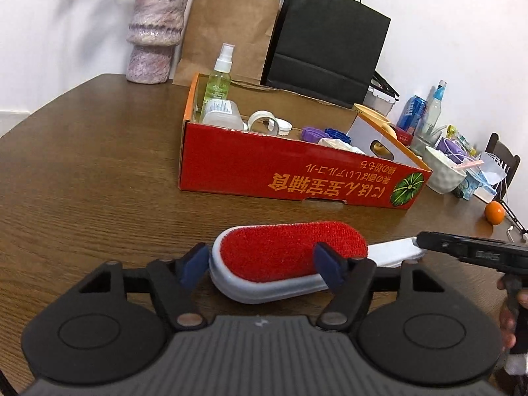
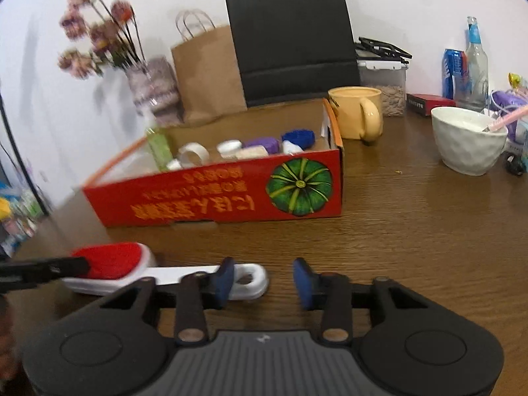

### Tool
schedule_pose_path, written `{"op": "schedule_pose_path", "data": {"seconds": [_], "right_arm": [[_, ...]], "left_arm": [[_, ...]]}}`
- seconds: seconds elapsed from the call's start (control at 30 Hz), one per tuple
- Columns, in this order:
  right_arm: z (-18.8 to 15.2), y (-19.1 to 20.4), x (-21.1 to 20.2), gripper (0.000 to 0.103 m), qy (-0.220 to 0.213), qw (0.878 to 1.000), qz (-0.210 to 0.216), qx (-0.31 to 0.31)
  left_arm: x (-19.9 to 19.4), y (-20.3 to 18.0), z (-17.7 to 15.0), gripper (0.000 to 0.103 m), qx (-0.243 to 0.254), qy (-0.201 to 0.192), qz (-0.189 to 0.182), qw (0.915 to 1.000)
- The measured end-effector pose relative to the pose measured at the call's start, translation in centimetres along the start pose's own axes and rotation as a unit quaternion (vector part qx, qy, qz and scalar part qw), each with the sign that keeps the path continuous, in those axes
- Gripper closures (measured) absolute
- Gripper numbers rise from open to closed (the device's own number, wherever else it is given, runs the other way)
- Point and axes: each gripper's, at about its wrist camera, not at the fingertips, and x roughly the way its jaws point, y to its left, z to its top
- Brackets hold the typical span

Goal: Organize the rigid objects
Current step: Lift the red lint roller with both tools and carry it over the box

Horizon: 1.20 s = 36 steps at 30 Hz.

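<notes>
A lint brush (image 1: 290, 247) with a red pad and a white body lies crosswise on the wooden table (image 1: 99, 165), in front of a red cardboard box (image 1: 280, 178). My left gripper (image 1: 260, 264) is open around the brush head; its left pad is at the head's end and its right finger overlaps the red pad. In the right wrist view the brush's white handle (image 2: 250, 280) pokes into the gap of my right gripper (image 2: 264, 279), which is open, its right pad clear of the handle. The box (image 2: 214, 198) holds a spray bottle (image 1: 217, 79), a white ring and small purple and blue items.
Behind the box stand a vase (image 1: 151, 33), a brown paper bag (image 1: 224, 33) and a black bag (image 1: 323, 43). At the right are a yellow mug (image 2: 356, 112), a white bowl (image 2: 468, 138), a glass bottle (image 2: 477, 66), a can and an orange (image 1: 494, 213).
</notes>
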Motion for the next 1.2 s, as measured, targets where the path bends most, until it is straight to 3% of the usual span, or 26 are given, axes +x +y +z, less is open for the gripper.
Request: {"op": "schedule_pose_path", "data": {"seconds": [0.27,0.33,0.53,0.67,0.9,1.2], "right_arm": [[0.3,0.4,-0.1,0.086,0.016,1.0,-0.003,0.017],[0.8,0.3,0.1,0.092,0.03,0.999,0.006,0.02],[1.2,-1.0,0.7,0.091,0.04,0.997,0.039,0.062],[-0.6,-0.2,-0.7,0.091,0.013,0.997,0.035,0.063],[-3.6,0.6,-4.9,0.092,-0.048,0.996,0.025,0.075],[-7.7,2.0,-13.4,0.092,-0.181,0.982,0.032,0.047]], "left_arm": [[-0.3,-0.3,-0.5,0.035,-0.001,-0.012,0.006,0.9999],[-0.4,-0.2,-0.4,0.038,-0.005,-0.014,0.005,0.9999],[-0.7,0.2,-0.6,0.043,-0.018,-0.021,0.01,0.9996],[-2.0,0.3,-1.3,0.047,-0.02,-0.038,0.014,0.999],[-7.1,-1.5,-3.2,0.055,0.024,-0.112,0.006,0.9934],[-14.8,-4.8,-7.3,0.056,0.065,-0.223,-0.01,0.9727]]}}
